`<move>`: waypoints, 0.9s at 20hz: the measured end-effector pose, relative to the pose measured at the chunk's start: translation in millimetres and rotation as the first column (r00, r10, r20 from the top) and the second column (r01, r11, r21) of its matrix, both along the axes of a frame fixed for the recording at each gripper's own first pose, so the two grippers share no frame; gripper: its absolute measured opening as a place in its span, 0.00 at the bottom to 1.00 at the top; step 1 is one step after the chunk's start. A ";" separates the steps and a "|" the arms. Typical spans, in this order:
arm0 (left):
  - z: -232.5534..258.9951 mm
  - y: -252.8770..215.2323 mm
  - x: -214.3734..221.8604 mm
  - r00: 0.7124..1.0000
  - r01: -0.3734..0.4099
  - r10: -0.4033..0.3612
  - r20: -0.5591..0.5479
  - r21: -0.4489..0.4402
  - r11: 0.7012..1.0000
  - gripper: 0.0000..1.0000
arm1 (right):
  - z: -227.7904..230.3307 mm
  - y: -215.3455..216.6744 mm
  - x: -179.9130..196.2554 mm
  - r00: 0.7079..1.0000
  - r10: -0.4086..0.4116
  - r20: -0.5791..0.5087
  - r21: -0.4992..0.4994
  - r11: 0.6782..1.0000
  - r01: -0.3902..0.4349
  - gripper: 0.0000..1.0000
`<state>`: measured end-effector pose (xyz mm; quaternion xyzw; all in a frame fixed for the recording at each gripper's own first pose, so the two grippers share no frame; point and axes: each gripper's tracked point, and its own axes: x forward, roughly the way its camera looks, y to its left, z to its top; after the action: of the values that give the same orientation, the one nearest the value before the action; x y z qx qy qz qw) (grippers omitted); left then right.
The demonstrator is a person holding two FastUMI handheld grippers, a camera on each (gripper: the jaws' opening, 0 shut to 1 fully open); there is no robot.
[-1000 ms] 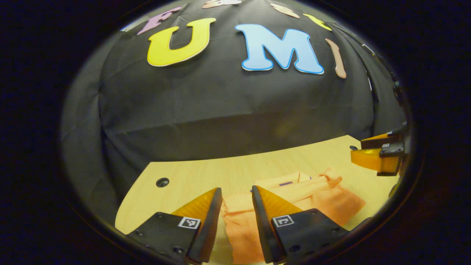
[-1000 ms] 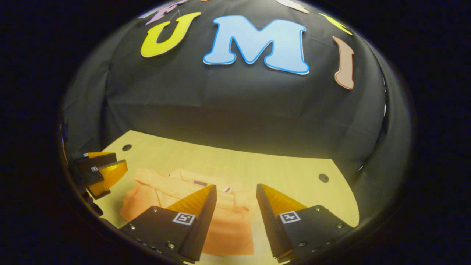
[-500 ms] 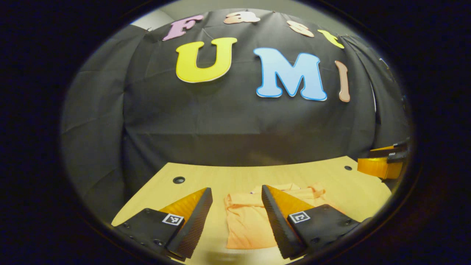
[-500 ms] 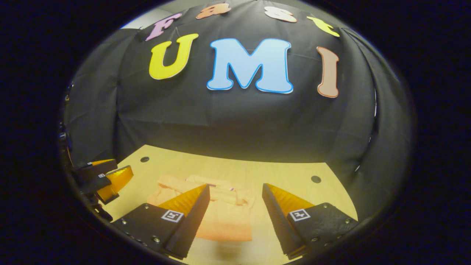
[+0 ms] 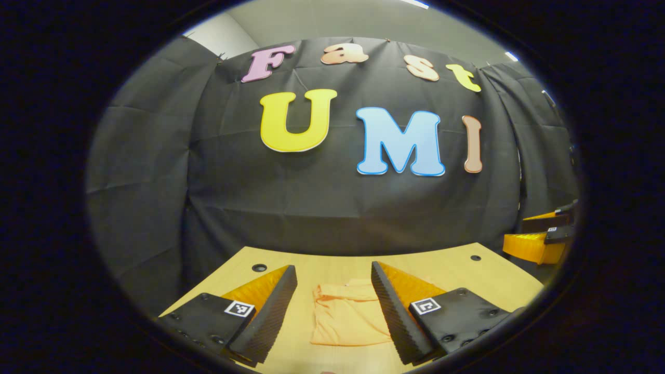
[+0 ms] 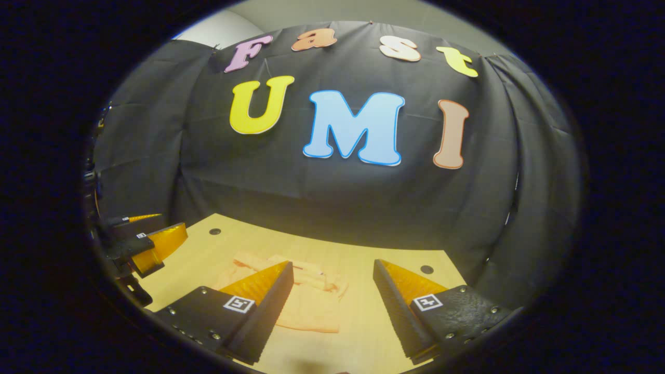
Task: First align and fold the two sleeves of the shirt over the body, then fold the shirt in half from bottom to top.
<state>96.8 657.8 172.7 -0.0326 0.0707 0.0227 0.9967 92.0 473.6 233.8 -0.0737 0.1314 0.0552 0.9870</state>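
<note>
An orange shirt (image 5: 349, 314) lies folded into a compact bundle on the light wooden table (image 5: 467, 270). In the left gripper view my left gripper (image 5: 332, 278) hangs open above and in front of it, holding nothing. The right gripper (image 5: 537, 240) shows at the far right edge there. In the right gripper view the shirt (image 6: 311, 306) sits between and behind my own fingers, partly hidden by the left finger. My right gripper (image 6: 332, 272) is open and empty. The left gripper (image 6: 148, 241) appears at the left edge, raised off the table.
The table (image 6: 363, 322) has small dark holes near its far corners (image 5: 258, 268) (image 6: 426, 269). Black cloth walls close the booth behind and at both sides. Bare tabletop lies to the left and right of the shirt.
Both grippers have pulled back and tilted upward, away from the shirt, so it looks smaller and farther off. Both stay open. The shirt lies still on the table.
</note>
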 end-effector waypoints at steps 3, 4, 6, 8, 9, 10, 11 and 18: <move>15.5 -11.9 -21.1 1.000 0.002 -0.002 0.027 0.009 1.000 0.94 | 11.6 -1.4 -17.9 0.999 0.006 0.045 -0.001 1.000 -0.006 0.95; 20.0 -15.6 -28.2 0.999 0.001 -0.001 0.035 0.004 1.000 0.94 | 14.3 -2.1 -23.2 0.998 0.008 0.057 -0.001 1.000 -0.008 0.95; 30.7 -21.5 -40.8 0.998 -0.011 0.011 0.056 -0.004 1.000 0.94 | 16.9 -1.8 -31.7 0.997 0.016 0.074 -0.002 1.000 -0.015 0.95; 41.2 -28.1 -53.0 0.997 -0.019 0.020 0.079 -0.011 1.000 0.94 | 19.7 0.0 -42.9 0.995 0.025 0.094 -0.004 1.000 -0.024 0.95; 46.4 -31.7 -59.1 0.996 -0.021 0.022 0.090 -0.017 1.000 0.94 | 19.4 -0.8 -48.7 0.994 0.027 0.104 -0.005 1.000 -0.027 0.95; 50.0 -35.0 -64.0 0.995 -0.020 0.022 0.099 -0.020 1.000 0.94 | 20.5 0.4 -52.8 0.993 0.036 0.110 -0.002 0.999 -0.036 0.95; 53.1 -35.9 -69.2 0.994 -0.027 0.028 0.105 -0.017 0.999 0.94 | 20.2 3.0 -56.7 0.992 0.046 0.116 0.002 0.999 -0.046 0.95; 59.6 -36.0 -97.1 0.989 -0.066 0.067 0.131 -0.013 0.998 0.94 | 19.9 1.3 -81.5 0.985 0.085 0.152 -0.036 0.996 -0.080 0.94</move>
<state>-0.3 621.8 232.2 -0.0408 0.0038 0.0533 0.9977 10.5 475.0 253.6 -0.0978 0.0526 0.0881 0.9899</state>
